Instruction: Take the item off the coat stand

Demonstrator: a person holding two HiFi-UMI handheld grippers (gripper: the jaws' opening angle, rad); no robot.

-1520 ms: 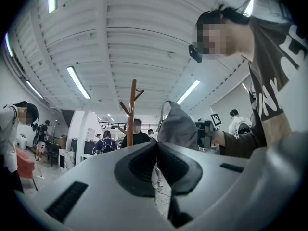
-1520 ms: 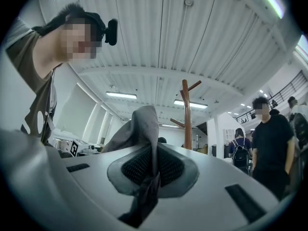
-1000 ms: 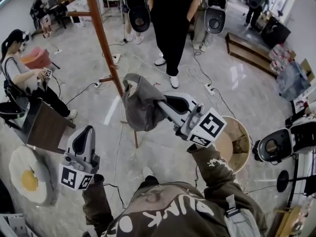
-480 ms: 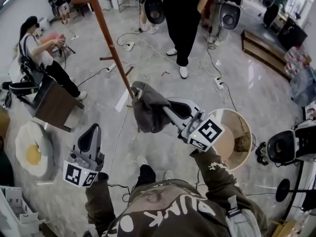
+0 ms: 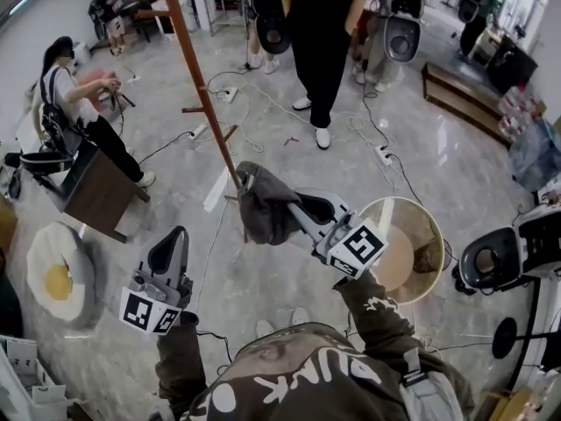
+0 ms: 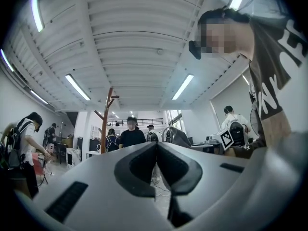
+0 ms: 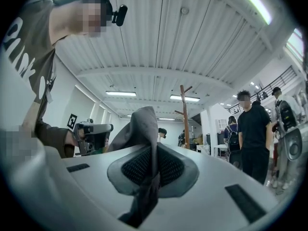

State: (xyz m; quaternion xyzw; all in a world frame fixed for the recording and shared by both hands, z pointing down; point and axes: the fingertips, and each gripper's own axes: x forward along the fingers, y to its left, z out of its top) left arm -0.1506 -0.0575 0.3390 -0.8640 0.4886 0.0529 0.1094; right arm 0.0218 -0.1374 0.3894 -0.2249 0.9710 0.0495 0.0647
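A tall brown coat stand rises from the marble floor, and it also shows far off in the right gripper view and the left gripper view. My right gripper is shut on a grey fabric item, which hangs limp in front of the stand's lower pole. In the right gripper view the grey fabric is pinched between the dark pads. My left gripper hangs lower left, shut and empty, its pads touching.
A person in black stands beyond the stand. Another person sits at the left by a brown chair. An egg-shaped cushion, a round basket and loose cables lie on the floor.
My right gripper has kept its hold on the grey item and drawn it slightly lower and nearer to me. The head view has shifted, and the left gripper stays low.
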